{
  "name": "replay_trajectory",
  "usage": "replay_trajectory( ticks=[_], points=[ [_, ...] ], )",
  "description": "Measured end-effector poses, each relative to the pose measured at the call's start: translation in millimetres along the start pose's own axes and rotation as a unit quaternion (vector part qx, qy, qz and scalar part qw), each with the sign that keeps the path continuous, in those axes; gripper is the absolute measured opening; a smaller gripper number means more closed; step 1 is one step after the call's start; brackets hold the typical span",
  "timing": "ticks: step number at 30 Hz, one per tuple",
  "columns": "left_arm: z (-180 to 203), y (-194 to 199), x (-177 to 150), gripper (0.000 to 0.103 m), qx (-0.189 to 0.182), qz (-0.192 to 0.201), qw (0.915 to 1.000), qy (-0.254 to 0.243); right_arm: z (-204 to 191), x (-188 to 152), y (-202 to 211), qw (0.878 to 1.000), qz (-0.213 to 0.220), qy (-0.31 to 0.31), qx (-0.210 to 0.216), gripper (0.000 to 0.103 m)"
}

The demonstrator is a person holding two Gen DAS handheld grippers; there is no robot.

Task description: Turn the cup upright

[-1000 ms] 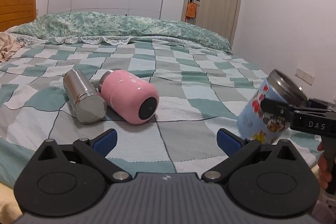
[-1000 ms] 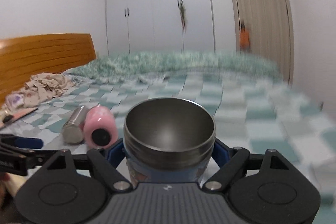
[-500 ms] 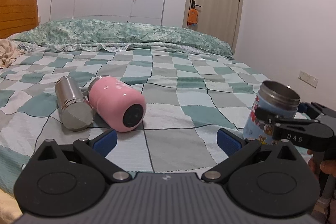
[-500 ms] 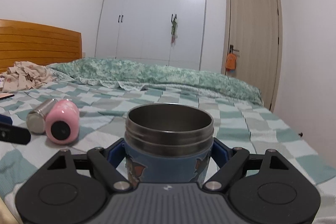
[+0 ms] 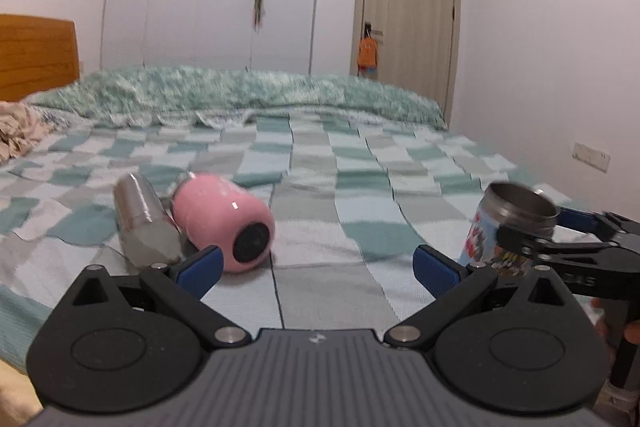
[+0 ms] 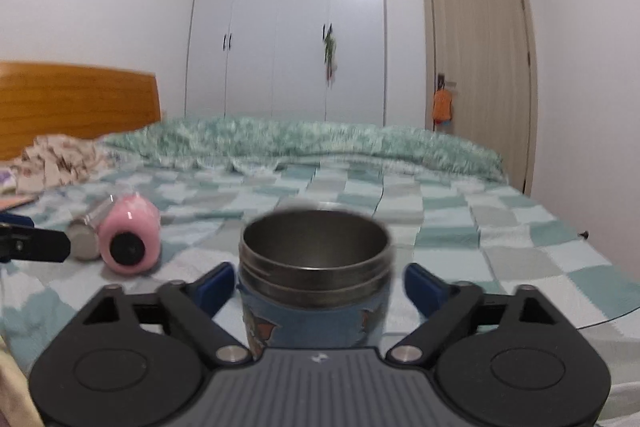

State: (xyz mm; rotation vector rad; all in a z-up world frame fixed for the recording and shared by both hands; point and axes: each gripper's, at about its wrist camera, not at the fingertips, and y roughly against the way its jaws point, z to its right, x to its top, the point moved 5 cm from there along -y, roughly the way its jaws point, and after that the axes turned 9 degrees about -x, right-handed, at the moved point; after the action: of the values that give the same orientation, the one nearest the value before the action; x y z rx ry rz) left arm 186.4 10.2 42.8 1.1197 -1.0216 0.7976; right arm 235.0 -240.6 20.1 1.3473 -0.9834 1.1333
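Note:
A blue cartoon-print cup [image 6: 314, 291] with a steel rim stands upright on the checked bedspread, mouth up, between the fingers of my right gripper [image 6: 318, 283]. The jaws are spread and there is a gap on the right side of the cup. The cup also shows in the left wrist view [image 5: 508, 231], at the right, with the right gripper [image 5: 560, 239] around it. A pink cup [image 5: 226, 223] and a steel cup [image 5: 142, 223] lie on their sides at the left, also seen in the right wrist view. My left gripper [image 5: 316, 267] is open and empty, near the pink cup.
The bed [image 5: 360, 187] has a green-checked spread and a rumpled quilt [image 5: 240, 95] at the back. A wooden headboard [image 6: 76, 103] and crumpled cloth [image 6: 56, 163] are at the left. Wardrobes and a door stand behind.
My right gripper has opened from the blue cup, which now stands upright on the bed. My left gripper has moved closer to the pink and steel cups.

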Motion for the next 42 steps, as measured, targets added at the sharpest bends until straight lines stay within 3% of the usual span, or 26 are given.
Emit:
replay_trajectory(
  ticks=[7,15,24,42],
  points=[
    [2,56,7,0.103,0.023,0.078,0.9967,-0.004,-3,16,72,0.998,0.057,0.014,0.001,0.103],
    [7,98,-31,0.103,0.030,0.086,0.9959,-0.004,-11,-16,132,0.998,0.055,0.010,-0.002,0.103],
    [8,107,-73,0.103,0.057,0.085,0.9946,-0.020,-13,-57,142,0.999,0.043,0.011,-0.023,0.103],
    [12,107,-92,0.103,0.077,0.122,0.9884,-0.046,-14,-58,158,0.994,0.105,0.014,-0.040,0.103]
  ],
)
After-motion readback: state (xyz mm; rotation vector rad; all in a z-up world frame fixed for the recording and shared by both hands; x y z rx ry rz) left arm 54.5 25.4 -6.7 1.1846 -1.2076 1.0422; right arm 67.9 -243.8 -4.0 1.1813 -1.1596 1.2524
